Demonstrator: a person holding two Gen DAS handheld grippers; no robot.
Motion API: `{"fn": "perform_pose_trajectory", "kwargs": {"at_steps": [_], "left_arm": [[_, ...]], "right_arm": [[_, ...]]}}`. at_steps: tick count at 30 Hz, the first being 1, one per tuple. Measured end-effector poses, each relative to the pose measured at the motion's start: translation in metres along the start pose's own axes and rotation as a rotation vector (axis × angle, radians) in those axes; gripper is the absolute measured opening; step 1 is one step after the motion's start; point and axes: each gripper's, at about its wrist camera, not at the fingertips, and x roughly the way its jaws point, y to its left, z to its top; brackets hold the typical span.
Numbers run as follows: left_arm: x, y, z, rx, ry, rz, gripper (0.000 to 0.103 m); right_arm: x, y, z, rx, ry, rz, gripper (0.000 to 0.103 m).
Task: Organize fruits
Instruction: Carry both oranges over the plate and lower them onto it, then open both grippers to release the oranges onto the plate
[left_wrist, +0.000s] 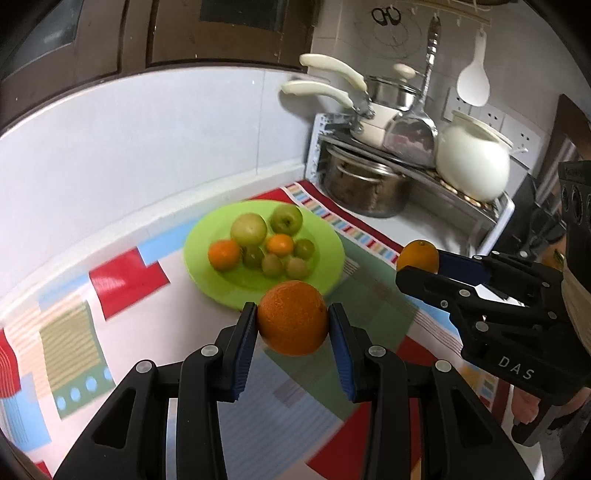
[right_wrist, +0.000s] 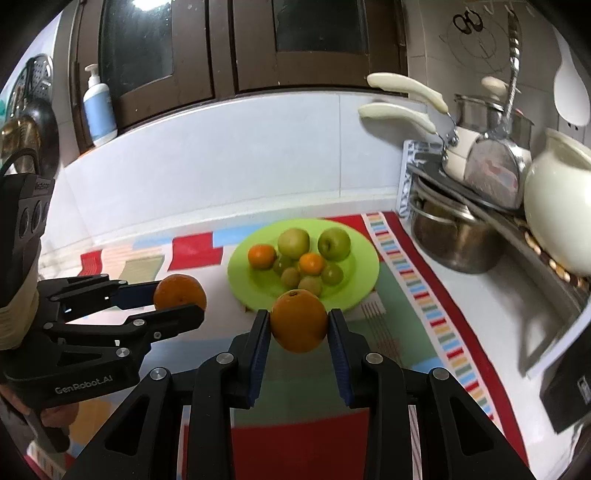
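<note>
Gripping one dimpled round orange is the left gripper; the right gripper pinches a smoother orange near the glossy green plate

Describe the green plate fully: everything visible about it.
The green plate is round, shallow and bright lime, seemingly glossy plastic, with a broad flat rim. It lies flat on the patterned tablecloth, near the white wall and left of the pot rack. In its centre is a touching cluster of fruit: two small oranges, two larger green apples and several smaller green fruits. Neither hand-held gripper touches it. Its near edge is partly hidden behind a held orange.
</note>
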Motion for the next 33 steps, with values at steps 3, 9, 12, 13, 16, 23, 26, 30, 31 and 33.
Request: {"fn": "perform_pose_trajectory", "kwargs": {"at_steps": [3,9,12,13,16,23,26,30,31,33], "left_arm": [[0.007,0.008,0.011,-0.004,-0.009,0.005,0.038],[0.027,0.02,0.03,-0.007,-0.01,0.023,0.038],[0.039,0.025,0.037,-0.01,0.002,0.025,0.038],[0.045,0.026,0.04,-0.01,0.007,0.026,0.038],[0.06,0.029,0.044,-0.007,0.025,0.027,0.038],[0.1,0.032,0.052,-0.021,0.067,0.015,0.038],[0.113,0.031,0.055,-0.017,0.081,0.012,0.038],[0.126,0.028,0.057,-0.005,0.093,0.01,0.038],[0.129,0.028,0.057,-0.004,0.094,0.009,0.038],[0.134,0.027,0.057,0.008,0.098,0.011,0.038]], "right_arm": [[0.01,-0.001,0.013,-0.003,-0.003,-0.007,0.033],[0.035,-0.005,0.036,-0.024,0.007,-0.024,0.033],[0.048,-0.011,0.043,-0.035,0.017,-0.028,0.033],[0.052,-0.013,0.045,-0.035,0.021,-0.03,0.033],[0.068,-0.02,0.049,-0.034,0.036,-0.026,0.033],[0.105,-0.039,0.052,-0.021,0.074,-0.018,0.033],[0.12,-0.046,0.052,-0.016,0.088,-0.018,0.033],[0.135,-0.054,0.05,-0.015,0.104,-0.016,0.033],[0.137,-0.055,0.05,-0.015,0.106,-0.016,0.033],[0.142,-0.057,0.049,-0.016,0.112,-0.016,0.033]]}}
